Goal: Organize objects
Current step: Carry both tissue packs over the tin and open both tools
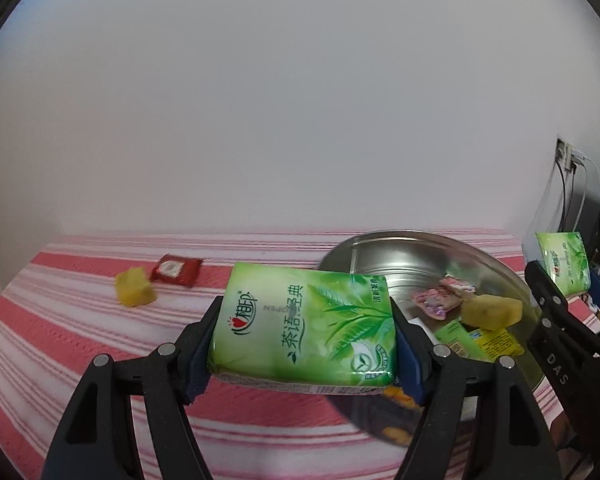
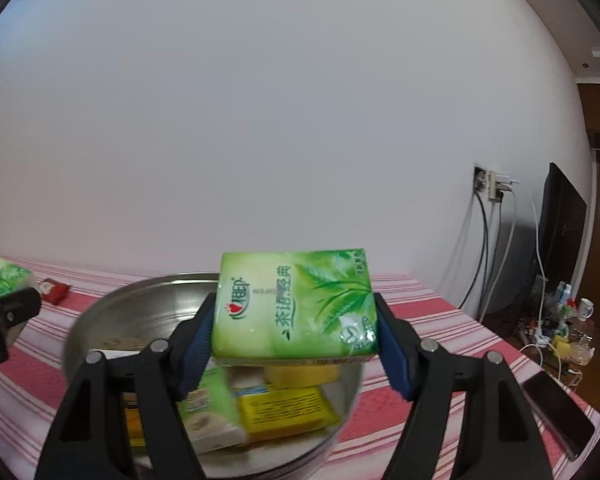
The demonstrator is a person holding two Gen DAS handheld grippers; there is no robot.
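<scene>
My left gripper (image 1: 306, 344) is shut on a green tissue pack (image 1: 304, 324), held above the striped cloth just left of a round steel basin (image 1: 400, 252). My right gripper (image 2: 296, 336) is shut on a second green tissue pack (image 2: 296, 308), held over the same basin (image 2: 140, 304). In the left wrist view the right gripper's pack (image 1: 564, 262) shows at the far right. The basin holds a yellow sponge block (image 1: 490, 312), a pink wrapped snack (image 1: 444, 296), a yellow packet (image 2: 284, 408) and a green-white box (image 2: 208, 412).
On the pink-and-white striped cloth (image 1: 80, 344) lie a yellow sponge cube (image 1: 135, 292) and a red sachet (image 1: 176, 270) at the left. A dark phone (image 2: 556, 412) rests near the table's right edge. Cables hang from a wall socket (image 2: 492, 186); clutter sits on the floor beyond.
</scene>
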